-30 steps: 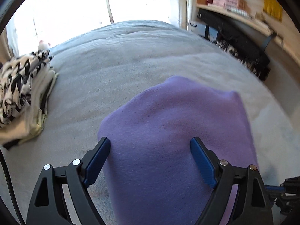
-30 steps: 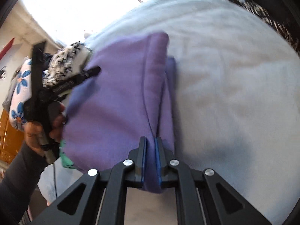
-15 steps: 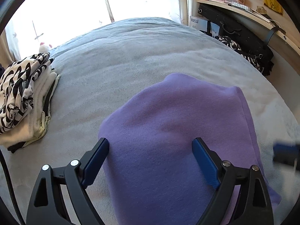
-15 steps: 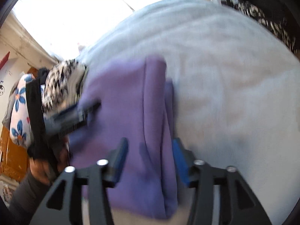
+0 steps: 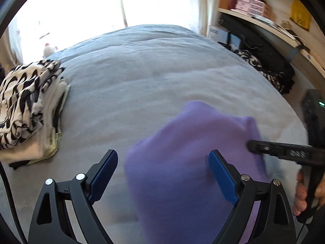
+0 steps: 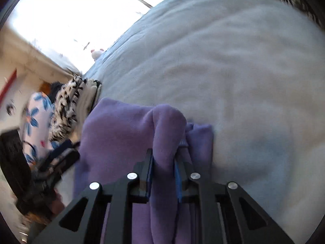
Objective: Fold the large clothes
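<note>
bed: grey cover; runs ahead of both claws
sweater: purple, bunched on the bed; lies between and ahead of the left claw's fingers; one thick fold rises up through the right claw
clothes pile: zebra print on top; far left of the left claw
left claw: fingers wide apart; gripping nothing
right claw: clamped on the sweater fold; bunched cloth keeps the fingers slightly apart

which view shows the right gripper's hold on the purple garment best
The right wrist view: the right gripper pinches a bunched ridge of the purple garment between its fingers. The left wrist view shows that gripper only side-on at the garment's edge, contact hidden.
</note>
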Available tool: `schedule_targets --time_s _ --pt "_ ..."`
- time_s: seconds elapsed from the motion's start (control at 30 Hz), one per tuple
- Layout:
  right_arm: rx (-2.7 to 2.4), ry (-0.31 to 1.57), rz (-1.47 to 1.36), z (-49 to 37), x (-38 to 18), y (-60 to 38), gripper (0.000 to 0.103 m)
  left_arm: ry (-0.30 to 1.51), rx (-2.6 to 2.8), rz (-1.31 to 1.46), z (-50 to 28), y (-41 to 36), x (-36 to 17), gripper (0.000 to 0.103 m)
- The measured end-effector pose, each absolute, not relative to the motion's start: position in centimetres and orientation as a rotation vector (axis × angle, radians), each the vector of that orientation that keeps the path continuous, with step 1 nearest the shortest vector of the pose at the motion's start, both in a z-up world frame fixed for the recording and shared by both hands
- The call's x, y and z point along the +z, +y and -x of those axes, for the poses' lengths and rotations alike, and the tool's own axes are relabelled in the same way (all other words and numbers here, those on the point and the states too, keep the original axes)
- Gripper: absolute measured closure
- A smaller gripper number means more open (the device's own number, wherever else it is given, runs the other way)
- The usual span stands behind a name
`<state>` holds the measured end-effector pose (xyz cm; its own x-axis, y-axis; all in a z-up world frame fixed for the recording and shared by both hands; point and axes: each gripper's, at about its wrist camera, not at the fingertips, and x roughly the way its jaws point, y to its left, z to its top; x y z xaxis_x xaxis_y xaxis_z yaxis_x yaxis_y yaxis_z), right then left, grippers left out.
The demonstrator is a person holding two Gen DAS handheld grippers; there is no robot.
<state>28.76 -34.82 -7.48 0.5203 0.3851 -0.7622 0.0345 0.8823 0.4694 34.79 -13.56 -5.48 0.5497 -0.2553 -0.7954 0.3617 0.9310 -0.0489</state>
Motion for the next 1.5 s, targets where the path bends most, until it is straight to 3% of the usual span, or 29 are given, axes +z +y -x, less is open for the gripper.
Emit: schedule_targets --time_s 0.2,0.57,0.73,1.07,1.2,1.43,1.5 --pt "0.071 0.956 -0.32 -26.2 -5.6 -34.7 0.088 0.952 -0.321 -0.122 -35.9 -11.7 -6.5 0.014" --pt "-0.004 1.088 -0.36 -28.0 -10.7 -34.8 0.085 0.997 -0.297 -0.113 -36.7 -13.0 -8.5 0.014" --pt "-0.011 1.078 -0.39 -27.5 -9.4 -35.4 0.06 0.975 -0.277 -0.123 -36.1 -12.6 -7.7 0.014" --pt "0.031 1.009 -0.421 -23.0 -4.0 -35.2 0.057 0.99 -0.24 -0.129 -33.0 -11.1 -4.1 0.014" --pt "0.054 0.988 -0.408 -20.7 -1.9 -34.7 0.047 0.964 -0.239 -0.143 -30.2 -10.3 -2.3 0.014" --pt "0.117 0.965 -0.359 -17.3 1.2 -33.5 0.039 0.96 -0.291 -0.158 -25.4 -9.2 0.0 0.014" --pt "0.141 0.974 -0.353 -16.7 1.6 -33.2 0.031 0.962 -0.313 -0.159 -24.2 -9.1 0.5 0.014"
